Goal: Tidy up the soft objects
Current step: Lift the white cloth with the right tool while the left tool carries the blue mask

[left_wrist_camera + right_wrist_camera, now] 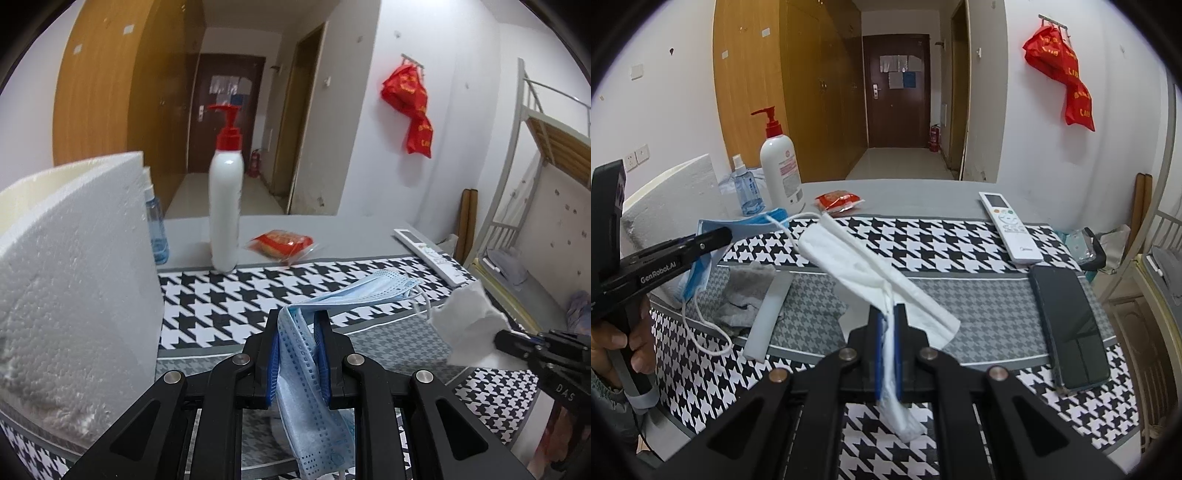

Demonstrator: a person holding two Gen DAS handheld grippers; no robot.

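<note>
My left gripper (299,321) is shut on a light blue face mask (365,291), which hangs through the jaws and trails right over the houndstooth mat (229,295). In the right wrist view that gripper (726,234) is at the left, held in a hand, with the blue mask (750,225) and its white ear loop dangling. My right gripper (888,314) is shut on a white folded mask (849,266) that sticks up and to the left above the mat. In the left wrist view the right gripper (498,338) holds the white mask (469,325) at the far right.
A white foam box (74,277) stands close on the left. A pump bottle (779,173), spray bottle (748,192) and red packet (836,201) sit at the back. A remote (1008,229) and phone (1071,325) lie on the right. A grey cloth (746,295) and white strip (768,317) lie on the mat.
</note>
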